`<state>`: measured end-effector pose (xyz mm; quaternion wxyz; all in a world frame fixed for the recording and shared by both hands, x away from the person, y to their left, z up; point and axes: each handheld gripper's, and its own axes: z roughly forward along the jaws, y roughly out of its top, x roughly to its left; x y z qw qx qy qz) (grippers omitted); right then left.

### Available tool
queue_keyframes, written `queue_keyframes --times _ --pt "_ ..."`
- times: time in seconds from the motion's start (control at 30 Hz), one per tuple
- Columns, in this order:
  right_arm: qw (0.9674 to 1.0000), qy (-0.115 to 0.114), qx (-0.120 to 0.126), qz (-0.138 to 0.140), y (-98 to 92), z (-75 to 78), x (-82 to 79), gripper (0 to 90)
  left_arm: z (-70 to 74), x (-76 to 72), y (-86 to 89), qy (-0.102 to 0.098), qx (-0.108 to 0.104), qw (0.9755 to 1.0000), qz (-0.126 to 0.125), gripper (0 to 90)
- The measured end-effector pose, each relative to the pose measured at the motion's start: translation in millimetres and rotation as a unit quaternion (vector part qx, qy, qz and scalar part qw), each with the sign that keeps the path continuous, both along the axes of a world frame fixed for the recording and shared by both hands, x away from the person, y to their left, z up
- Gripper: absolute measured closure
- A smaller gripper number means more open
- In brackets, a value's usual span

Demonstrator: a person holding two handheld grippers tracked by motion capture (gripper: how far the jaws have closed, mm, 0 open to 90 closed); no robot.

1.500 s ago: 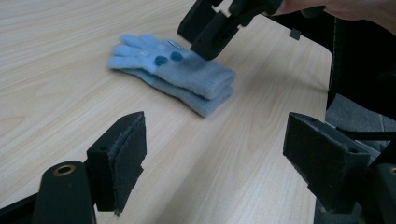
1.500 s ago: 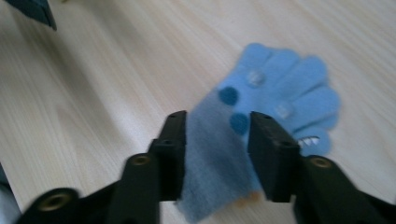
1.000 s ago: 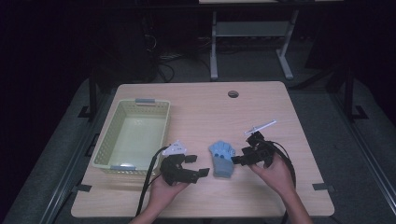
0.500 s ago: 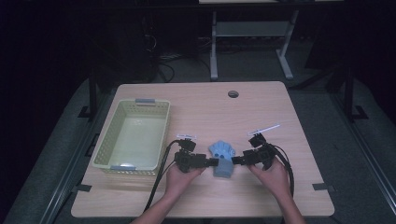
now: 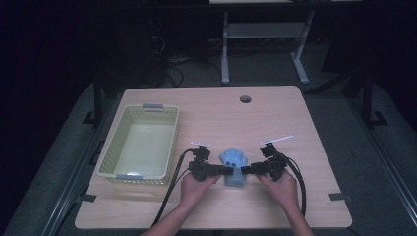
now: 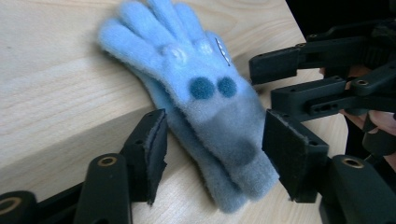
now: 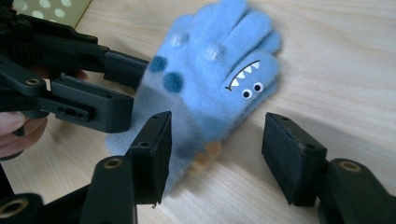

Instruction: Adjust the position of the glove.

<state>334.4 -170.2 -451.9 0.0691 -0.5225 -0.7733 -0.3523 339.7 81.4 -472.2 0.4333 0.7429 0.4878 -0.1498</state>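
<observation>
the blue glove (image 5: 234,166) lies flat on the table (image 5: 305,132), near its front edge, with the empty yellow basket (image 5: 139,142) off to its left. the left hand-held gripper (image 5: 227,171) and the right hand-held gripper (image 5: 247,170) close in on the cuff end from either side, each with its jaws spread open around the glove and not yet pinching it. nothing is lifted; the grasp is likely next, and where the glove should go cannot be told.

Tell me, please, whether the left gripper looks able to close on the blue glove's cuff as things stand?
Probably yes. The left gripper is open with the glove lying flat on the table, its cuff end between the jaws. The right gripper sits close on the other side, open.
</observation>
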Motion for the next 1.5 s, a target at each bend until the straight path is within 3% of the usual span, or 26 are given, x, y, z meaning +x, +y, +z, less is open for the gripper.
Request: queue_keyframes --times 0.27,0.47,0.67,0.87,1.07,1.5 --pt "0.9998 0.014 0.013 -0.006 5.9 -8.0 -0.6 47.2 -3.1 2.1 -0.1 0.006 -0.003 1.0 -0.004 52.9" --pt "0.9998 -0.003 0.008 -0.017 11.2 -10.5 -4.3 57.3 -5.4 1.3 -2.9 0.008 -0.006 0.9999 -0.013 59.9" --pt "0.9999 -0.005 0.0 -0.015 16.6 -10.2 -6.1 64.1 -7.7 2.3 -4.8 0.012 -0.009 0.9997 -0.017 64.5" --pt "0.9999 -0.006 0.006 -0.01 20.3 -13.2 -5.4 74.1 -11.3 4.2 -6.3 0.012 -0.015 0.9997 -0.017 77.2" --pt "0.9999 0.003 0.013 -0.008 18.6 -13.2 -3.6 76.1 -12.5 6.4 -5.4 0.021 -0.024 0.9993 -0.017 79.8" --pt "0.9996 -0.009 0.027 -0.009 11.2 -4.6 -3.8 79.2 -5.7 7.8 -7.7 0.008 -0.032 0.9992 -0.02 80.9"
